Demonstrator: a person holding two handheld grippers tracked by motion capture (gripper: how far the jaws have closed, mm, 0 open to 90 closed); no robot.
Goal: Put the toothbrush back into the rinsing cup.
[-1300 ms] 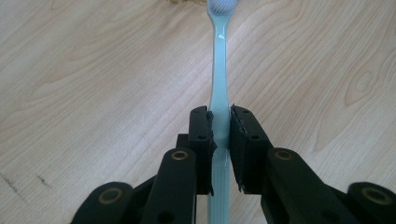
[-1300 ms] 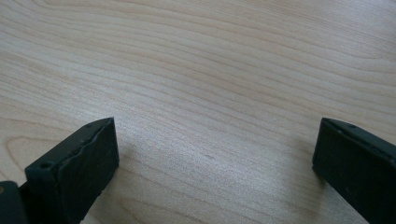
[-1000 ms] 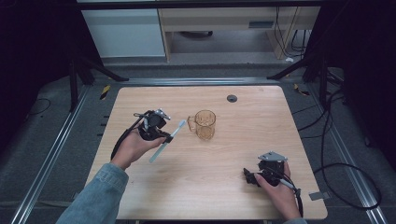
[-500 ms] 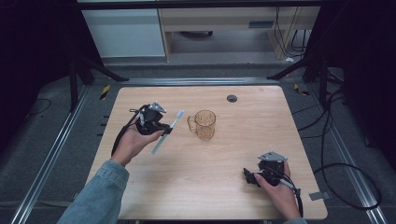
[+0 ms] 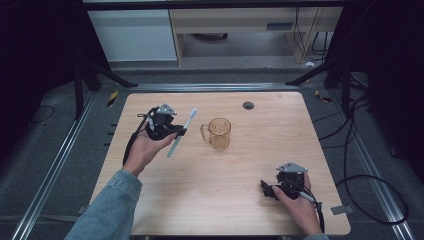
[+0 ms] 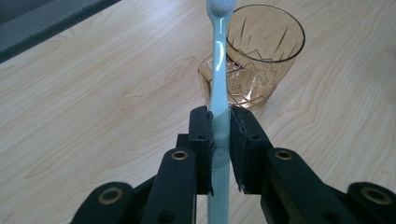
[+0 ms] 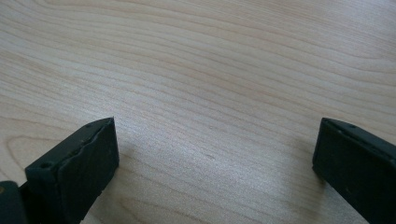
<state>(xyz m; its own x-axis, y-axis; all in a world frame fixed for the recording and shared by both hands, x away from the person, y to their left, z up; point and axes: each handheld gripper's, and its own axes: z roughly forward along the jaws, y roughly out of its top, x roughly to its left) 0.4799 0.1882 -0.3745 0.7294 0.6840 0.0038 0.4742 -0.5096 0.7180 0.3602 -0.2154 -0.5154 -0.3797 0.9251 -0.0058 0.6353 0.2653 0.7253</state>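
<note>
Pale-blue plastic toothbrush (image 5: 181, 134) clamped at its handle between the black jaws of the left gripper (image 5: 181, 132), left of centre in the high view, held clear of the light wooden table (image 5: 235, 205). Seen from the left gripper view (image 6: 219, 133), bristled head (image 6: 220, 5) at the top edge, overlapping the amber faceted glass mug (image 6: 254, 56), probably short of its rim. Mug upright mid-table (image 5: 218, 133), just right of the brush. Lower right of the high view: right gripper (image 5: 266, 189) resting low at the table, jaws wide apart over bare wood, nothing between.
</note>
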